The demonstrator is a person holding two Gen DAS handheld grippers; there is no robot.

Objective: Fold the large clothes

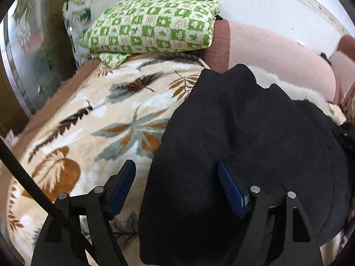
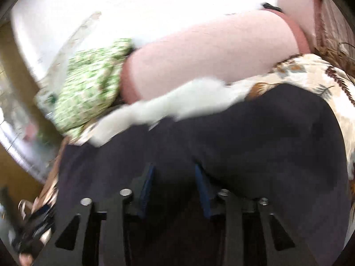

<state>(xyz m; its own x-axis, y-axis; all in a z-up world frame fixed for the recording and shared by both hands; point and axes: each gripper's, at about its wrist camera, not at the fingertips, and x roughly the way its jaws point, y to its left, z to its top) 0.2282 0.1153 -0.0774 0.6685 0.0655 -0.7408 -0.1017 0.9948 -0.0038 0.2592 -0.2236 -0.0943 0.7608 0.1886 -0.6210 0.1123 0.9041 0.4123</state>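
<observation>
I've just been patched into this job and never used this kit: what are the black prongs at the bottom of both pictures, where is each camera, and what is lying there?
The prongs are hand-held grippers, each with two blue-padded fingers, carried by a person. Each camera sits on its gripper looking forward. The left gripper is open, straddling the edge of a black garment without pinching it. The right gripper shows a narrower gap over the same garment; that picture is blurred, so its grip is unclear. The garment lies on a leaf-patterned blanket. Behind are a folded green checked cloth, a pink cushion and something white and fluffy.
</observation>
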